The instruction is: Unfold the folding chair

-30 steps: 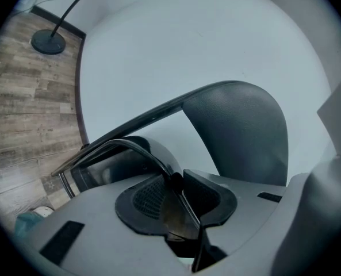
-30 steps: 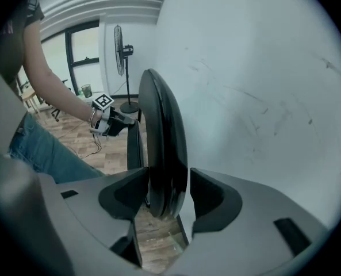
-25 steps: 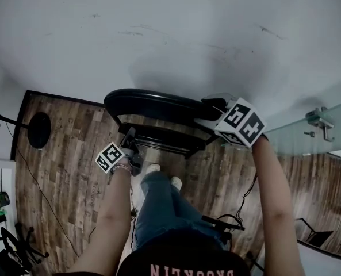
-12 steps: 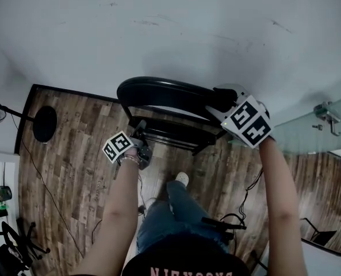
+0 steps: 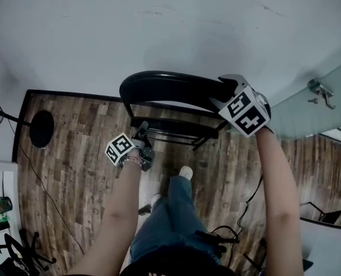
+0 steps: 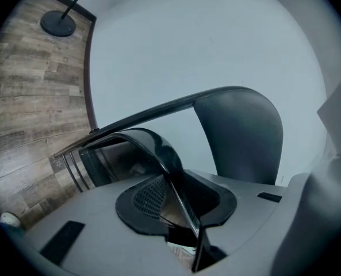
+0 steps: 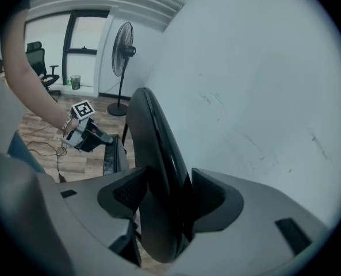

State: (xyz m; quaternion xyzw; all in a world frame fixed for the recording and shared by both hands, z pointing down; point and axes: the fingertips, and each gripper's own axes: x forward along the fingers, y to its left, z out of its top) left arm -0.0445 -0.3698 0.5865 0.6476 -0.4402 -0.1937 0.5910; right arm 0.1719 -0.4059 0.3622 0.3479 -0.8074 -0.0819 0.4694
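The folding chair (image 5: 171,88) stands on the wooden floor (image 5: 72,148) close against a white wall (image 5: 158,27), directly ahead of the person's legs, its black curved backrest (image 7: 153,148) uppermost and its seat (image 5: 173,126) lying below it. The right tool (image 5: 221,92) is clenched on the right end of the backrest; its jaws have just been easing apart a little, with the backrest's edge between the pads (image 7: 207,197). The left tool (image 5: 142,134) is clamped on the thin front edge of the seat (image 6: 153,148), at the chair's left side. A fan (image 7: 124,48) stands on the floor farther left, near the wall.
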